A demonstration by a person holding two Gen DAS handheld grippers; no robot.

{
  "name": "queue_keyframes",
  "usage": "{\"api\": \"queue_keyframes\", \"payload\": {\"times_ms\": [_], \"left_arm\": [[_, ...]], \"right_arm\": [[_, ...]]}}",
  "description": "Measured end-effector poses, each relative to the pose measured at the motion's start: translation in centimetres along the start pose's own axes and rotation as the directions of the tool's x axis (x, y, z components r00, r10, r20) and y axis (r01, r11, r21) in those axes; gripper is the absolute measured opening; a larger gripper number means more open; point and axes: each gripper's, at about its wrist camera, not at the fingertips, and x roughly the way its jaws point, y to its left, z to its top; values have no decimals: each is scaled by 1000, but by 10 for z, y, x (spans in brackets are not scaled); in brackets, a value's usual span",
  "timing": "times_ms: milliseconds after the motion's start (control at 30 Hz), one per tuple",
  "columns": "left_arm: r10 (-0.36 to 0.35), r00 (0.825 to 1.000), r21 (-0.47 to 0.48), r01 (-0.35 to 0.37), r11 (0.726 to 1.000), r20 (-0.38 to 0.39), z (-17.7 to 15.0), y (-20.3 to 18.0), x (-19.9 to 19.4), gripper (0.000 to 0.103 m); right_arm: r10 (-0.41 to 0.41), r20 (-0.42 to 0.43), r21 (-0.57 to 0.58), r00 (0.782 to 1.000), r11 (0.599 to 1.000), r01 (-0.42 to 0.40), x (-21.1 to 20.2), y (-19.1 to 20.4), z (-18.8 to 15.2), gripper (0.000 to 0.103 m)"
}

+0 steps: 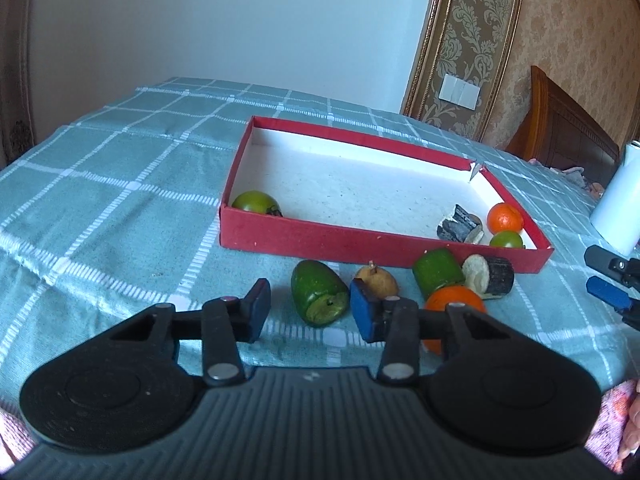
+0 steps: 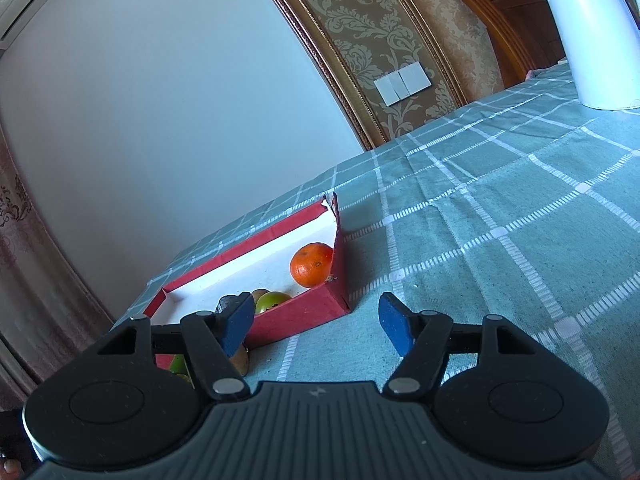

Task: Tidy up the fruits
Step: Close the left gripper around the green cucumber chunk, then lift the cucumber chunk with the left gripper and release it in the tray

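Observation:
A red box (image 1: pixel 360 242) with a white floor lies on the checked cloth. In it are a green tomato (image 1: pixel 256 202), an orange (image 1: pixel 505 218), a small green fruit (image 1: pixel 506 239) and a dark cut piece (image 1: pixel 460 226). In front of the box lie a cut green fruit (image 1: pixel 320 296), a brown fruit (image 1: pixel 378 280), a green chunk (image 1: pixel 438 270), a dark-skinned slice (image 1: pixel 490 276) and a second orange (image 1: pixel 454 300). My left gripper (image 1: pixel 312 308) is open around the cut green fruit, with a gap at the left pad. My right gripper (image 2: pixel 316 324) is open over bare cloth beside the box (image 2: pixel 304 312).
A white kettle (image 2: pixel 588 32) stands on the cloth to the right, also seen as the kettle (image 1: pixel 616 208) in the left wrist view. The right gripper (image 1: pixel 602 276) shows at that view's right edge. A wooden chair back (image 1: pixel 568 132) and wall stand behind the table.

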Motion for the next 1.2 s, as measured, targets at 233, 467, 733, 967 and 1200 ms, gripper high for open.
{"api": "queue_keyframes", "payload": {"times_ms": [233, 467, 733, 967, 1200], "left_arm": [[0, 1000, 27, 0, 1000, 2, -2, -11, 0, 27], [54, 998, 34, -55, 998, 34, -3, -15, -7, 27], [175, 978, 123, -188, 974, 111, 2, -34, -24, 27], [255, 957, 169, -276, 946, 137, 8, -46, -30, 27], [283, 950, 142, -301, 943, 133, 18, -37, -23, 27]], "right_arm": [[0, 4, 1, 1000, 1000, 0, -1, 0, 0, 68], [1, 4, 0, 1000, 1000, -1, -1, 0, 0, 68], [0, 5, -1, 1000, 1000, 0, -1, 1, 1, 68], [-7, 8, -6, 1000, 1000, 7, -2, 2, 2, 68], [-15, 12, -9, 1000, 1000, 15, -3, 3, 1, 68]]}}
